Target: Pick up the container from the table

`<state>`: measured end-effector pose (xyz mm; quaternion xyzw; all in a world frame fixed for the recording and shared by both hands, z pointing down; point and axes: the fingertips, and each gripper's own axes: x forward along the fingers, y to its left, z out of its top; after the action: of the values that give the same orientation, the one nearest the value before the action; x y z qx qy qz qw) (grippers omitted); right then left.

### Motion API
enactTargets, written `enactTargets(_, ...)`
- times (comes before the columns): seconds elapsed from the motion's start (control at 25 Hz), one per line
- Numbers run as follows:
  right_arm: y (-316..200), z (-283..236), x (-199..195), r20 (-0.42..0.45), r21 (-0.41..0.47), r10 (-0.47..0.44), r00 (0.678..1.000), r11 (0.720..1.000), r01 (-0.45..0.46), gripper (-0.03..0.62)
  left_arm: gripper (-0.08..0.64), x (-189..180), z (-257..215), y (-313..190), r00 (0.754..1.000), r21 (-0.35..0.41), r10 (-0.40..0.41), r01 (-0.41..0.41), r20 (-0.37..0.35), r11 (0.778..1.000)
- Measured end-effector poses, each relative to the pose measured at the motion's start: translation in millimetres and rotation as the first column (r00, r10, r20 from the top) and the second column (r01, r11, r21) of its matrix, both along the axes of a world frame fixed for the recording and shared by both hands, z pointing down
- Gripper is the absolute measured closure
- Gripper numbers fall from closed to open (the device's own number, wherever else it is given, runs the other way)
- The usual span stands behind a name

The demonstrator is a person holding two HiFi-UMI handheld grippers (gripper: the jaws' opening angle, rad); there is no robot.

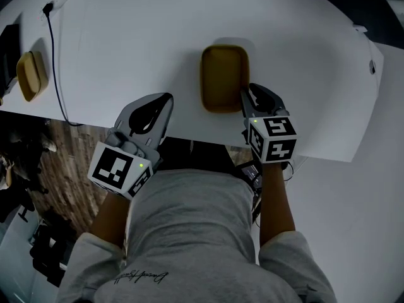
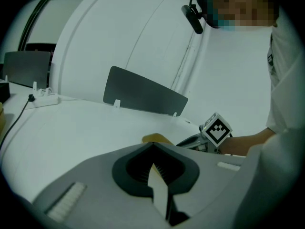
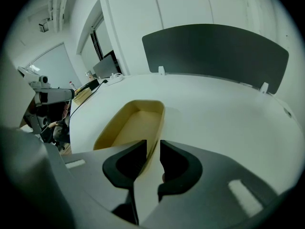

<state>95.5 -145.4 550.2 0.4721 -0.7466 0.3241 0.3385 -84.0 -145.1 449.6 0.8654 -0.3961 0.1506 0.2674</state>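
On my feed the container (image 1: 222, 74), a shallow yellow tub with rounded corners, sits on the white table (image 1: 139, 43) around its middle, a little back from the near edge. My right gripper (image 1: 245, 96) is at the tub's near right corner. Its own camera shows the two jaws straddling the right wall, one inside the tub and one outside. They are pinched in until only the thin wall fills the slot between them, so I read that claw as clamped on the container. The tub looks empty inside. I cannot tell from these views whether its base has left the table.

My left gripper (image 1: 168, 97) is over the near edge of the table, left of the tub and well apart from it. Its jaws are pressed together with nothing between them.

Further off, a second yellow tub (image 1: 30, 74) lies at the far left edge of the table. A black cable (image 1: 53, 68) runs past it from the far side to the near edge. A dark curved panel (image 3: 214, 46) stands upright along the far side of the table.
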Motion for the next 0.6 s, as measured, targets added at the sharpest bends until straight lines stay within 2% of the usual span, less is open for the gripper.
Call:
enactTargets(0.32,0,8,-2,-0.009,-0.027,0.009,1.0,1.0,-0.01,0.493,0.558,-5,8,1,1.0,-0.025,-0.016,0.016,-0.01,1.0)
enactTargets(0.6,0,13,7,-0.051,-0.058,0.037,0.998,0.998,-0.04,0.554,0.56,-3,9,3,1.0,-0.027,-0.018,0.018,-0.007,0.999)
